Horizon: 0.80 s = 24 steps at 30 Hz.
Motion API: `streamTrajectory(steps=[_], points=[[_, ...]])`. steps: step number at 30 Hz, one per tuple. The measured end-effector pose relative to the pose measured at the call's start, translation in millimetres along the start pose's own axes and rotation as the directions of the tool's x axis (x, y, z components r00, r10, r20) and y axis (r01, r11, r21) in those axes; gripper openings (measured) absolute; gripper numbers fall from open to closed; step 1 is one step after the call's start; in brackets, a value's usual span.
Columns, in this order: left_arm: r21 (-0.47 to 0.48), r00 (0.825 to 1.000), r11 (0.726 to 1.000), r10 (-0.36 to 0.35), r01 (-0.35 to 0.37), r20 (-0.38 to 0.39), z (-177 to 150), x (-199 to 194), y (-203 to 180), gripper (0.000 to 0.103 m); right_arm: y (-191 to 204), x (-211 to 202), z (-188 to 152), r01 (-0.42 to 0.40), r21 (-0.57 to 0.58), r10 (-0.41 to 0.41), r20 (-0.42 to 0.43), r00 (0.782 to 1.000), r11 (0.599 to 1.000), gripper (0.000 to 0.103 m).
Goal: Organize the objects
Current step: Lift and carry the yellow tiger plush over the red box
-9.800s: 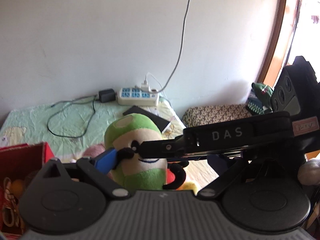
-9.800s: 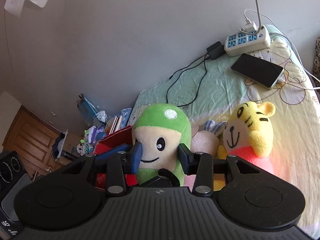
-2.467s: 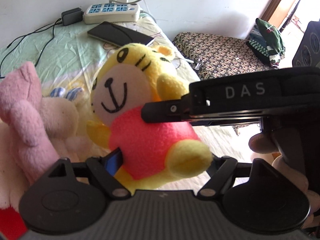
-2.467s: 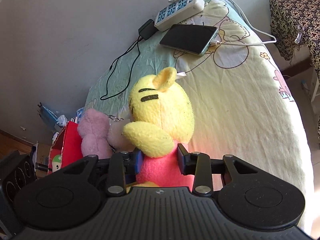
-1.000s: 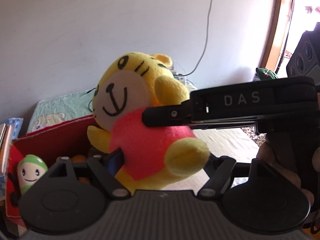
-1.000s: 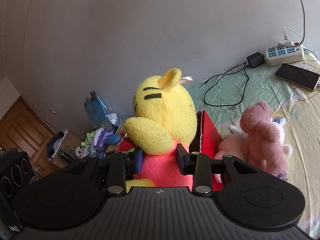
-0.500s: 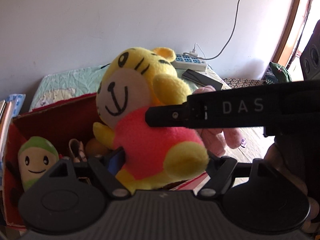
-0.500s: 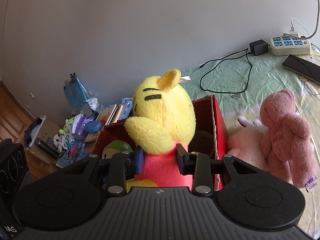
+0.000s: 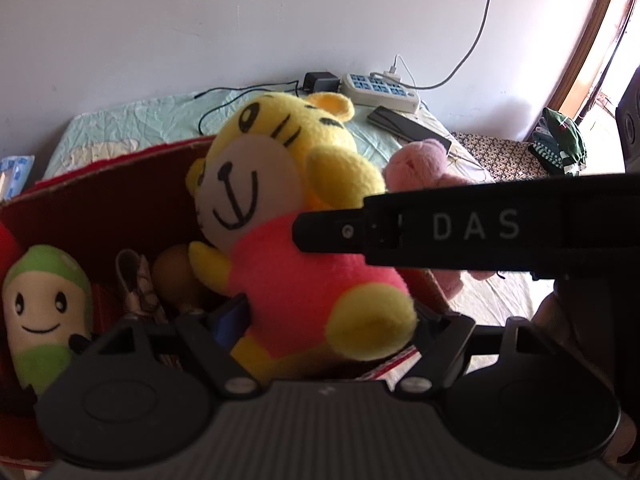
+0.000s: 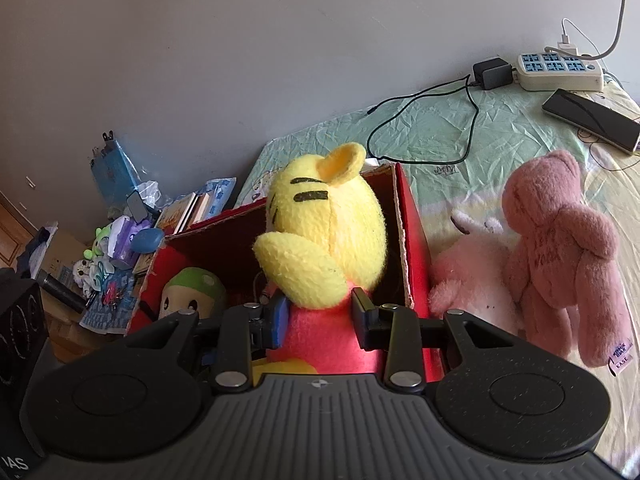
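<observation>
A yellow tiger plush (image 9: 280, 200) in a pink shirt hangs over the open red box (image 9: 100, 192), its legs level with the rim. My left gripper (image 9: 320, 320) is shut on its lower body; the blue left pad presses the shirt and the right pad is hidden behind a yellow foot. My right gripper (image 10: 320, 320) is shut on the shirt of the tiger plush (image 10: 332, 220) from behind, below an arm. One finger (image 9: 332, 234) of the right gripper crosses the left wrist view. A green-capped plush (image 10: 192, 292) lies inside the red box (image 10: 408, 240).
A pink bear (image 10: 560, 248) and a pale pink plush (image 10: 472, 276) lie on the bed right of the box. A power strip (image 10: 560, 68), charger cable and phone (image 10: 592, 120) are by the wall. Books and small toys (image 10: 120, 240) crowd the floor left of the box.
Both grippers have lowered the tiger plush toward the box and tipped downward. The box interior and the green-capped plush now show larger and closer.
</observation>
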State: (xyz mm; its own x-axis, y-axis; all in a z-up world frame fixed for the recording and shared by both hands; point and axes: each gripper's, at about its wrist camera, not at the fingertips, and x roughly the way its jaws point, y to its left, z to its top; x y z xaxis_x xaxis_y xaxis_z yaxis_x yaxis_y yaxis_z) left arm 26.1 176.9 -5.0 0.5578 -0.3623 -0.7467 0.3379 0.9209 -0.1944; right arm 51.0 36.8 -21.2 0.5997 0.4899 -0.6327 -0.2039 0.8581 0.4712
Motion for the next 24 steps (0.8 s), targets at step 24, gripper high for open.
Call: streamTrajectory(steps=[24], points=[[-0.017, 0.998, 1.0, -0.001, 0.0, -0.063, 0.1, 26.9, 7.7, 0.093, -16.3, 6.6, -3.6, -0.02, 0.065, 0.019, 0.01, 1.0, 0.998, 0.037]])
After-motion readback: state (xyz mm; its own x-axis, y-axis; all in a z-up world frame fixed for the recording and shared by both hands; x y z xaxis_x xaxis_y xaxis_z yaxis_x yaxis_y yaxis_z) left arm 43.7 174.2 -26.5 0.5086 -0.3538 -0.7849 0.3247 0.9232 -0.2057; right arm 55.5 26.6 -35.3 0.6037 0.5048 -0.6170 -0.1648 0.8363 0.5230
